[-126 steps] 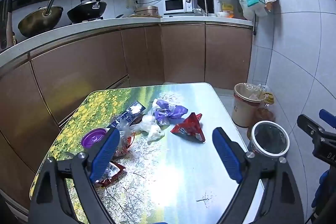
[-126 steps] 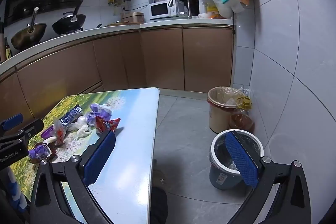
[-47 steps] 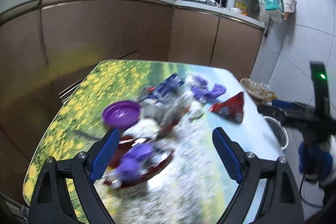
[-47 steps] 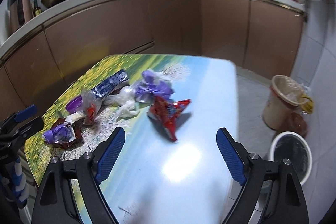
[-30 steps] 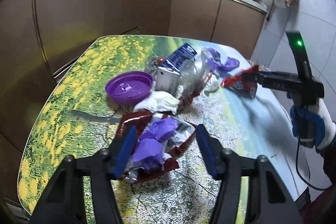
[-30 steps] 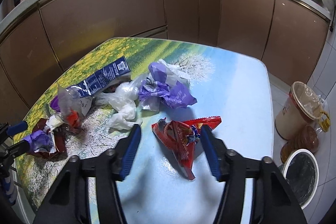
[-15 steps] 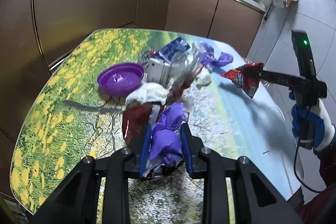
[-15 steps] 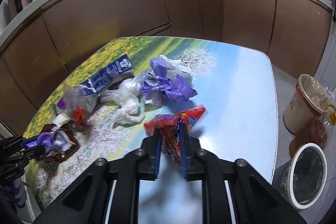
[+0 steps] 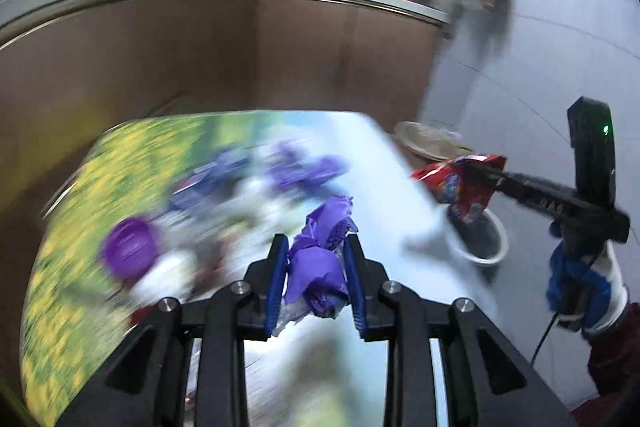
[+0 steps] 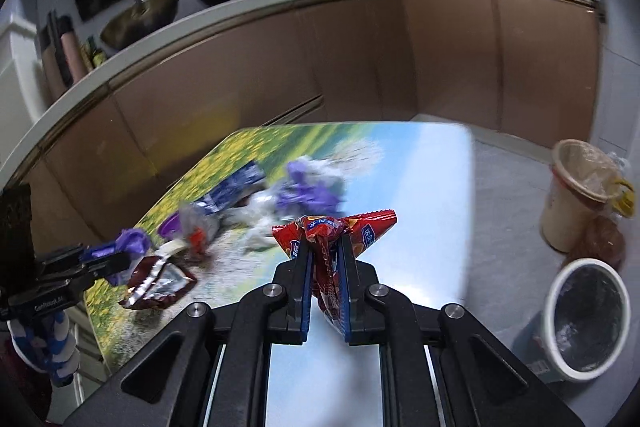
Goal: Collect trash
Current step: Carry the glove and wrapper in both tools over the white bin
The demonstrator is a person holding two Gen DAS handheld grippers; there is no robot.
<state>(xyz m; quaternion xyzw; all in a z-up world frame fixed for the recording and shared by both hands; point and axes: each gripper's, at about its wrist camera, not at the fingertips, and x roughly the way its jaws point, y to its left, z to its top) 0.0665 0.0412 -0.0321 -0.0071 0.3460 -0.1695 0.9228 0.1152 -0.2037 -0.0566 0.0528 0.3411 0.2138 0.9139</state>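
My left gripper [image 9: 316, 255] is shut on a crumpled purple wrapper [image 9: 320, 259] and holds it above the table [image 9: 380, 147]. It also shows at the left of the right wrist view [image 10: 132, 243]. My right gripper [image 10: 325, 247] is shut on a red snack bag [image 10: 332, 227], lifted above the table [image 10: 432, 187]. In the left wrist view the red bag [image 9: 460, 183] hangs just above the white-rimmed trash bin [image 9: 480, 239]. The bin stands on the floor at the right of the right wrist view [image 10: 586, 311].
More trash lies on the table: a purple lid [image 9: 130, 247], a blue carton [image 10: 236, 187], purple and clear plastic [image 10: 308, 191], a dark red foil wrapper [image 10: 160, 283]. A beige bucket [image 10: 576, 191] stands by the wall. Brown cabinets [image 10: 360, 59] run behind.
Both grippers have lifted their catch off the table. The left one swings right with the purple wrapper; the right one has carried the red bag toward the bin.
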